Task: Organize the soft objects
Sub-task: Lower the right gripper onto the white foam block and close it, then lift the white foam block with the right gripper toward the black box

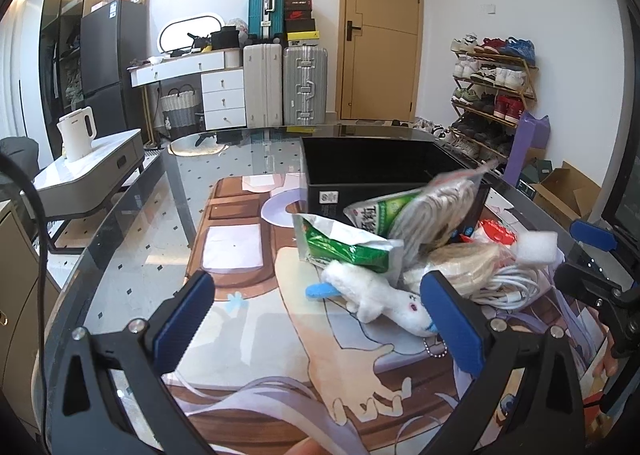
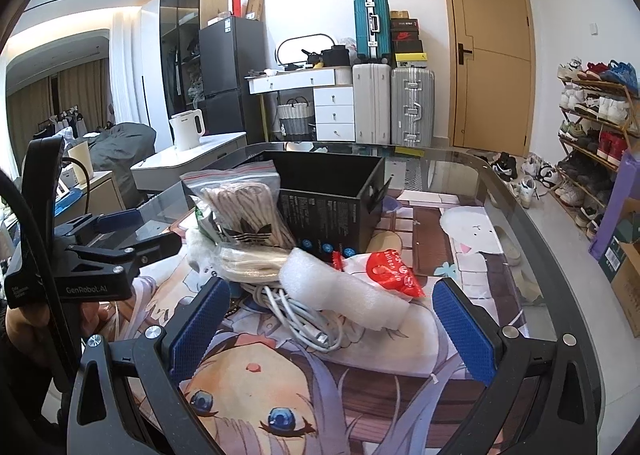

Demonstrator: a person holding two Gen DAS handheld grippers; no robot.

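Covering most of the glass desk [image 2: 520, 191] is a printed anime mat [image 2: 280, 395], and on it a heap of soft things lies against an open black box [image 2: 332, 191]: a zip bag of rope [image 2: 244, 207], a green packet [image 1: 344, 243], a white plush toy [image 1: 380, 299], a foam sheet [image 2: 340, 291], a coiled white cable [image 2: 304, 315] and a red-printed bag [image 2: 388, 271]. Both tools, left tool [image 1: 320, 319] and right tool [image 2: 332, 331], hover released and empty near the heap. Behind stand suitcases [image 2: 392, 107], a wooden door [image 2: 492, 55], a shoe rack [image 2: 592, 123] and a white kettle [image 1: 76, 133].

"GenRobot.AI" on left gripper [image 2: 98, 289], "balloon glue" on red packet [image 2: 394, 273], Adidas trefoil on zip bag [image 2: 247, 234]
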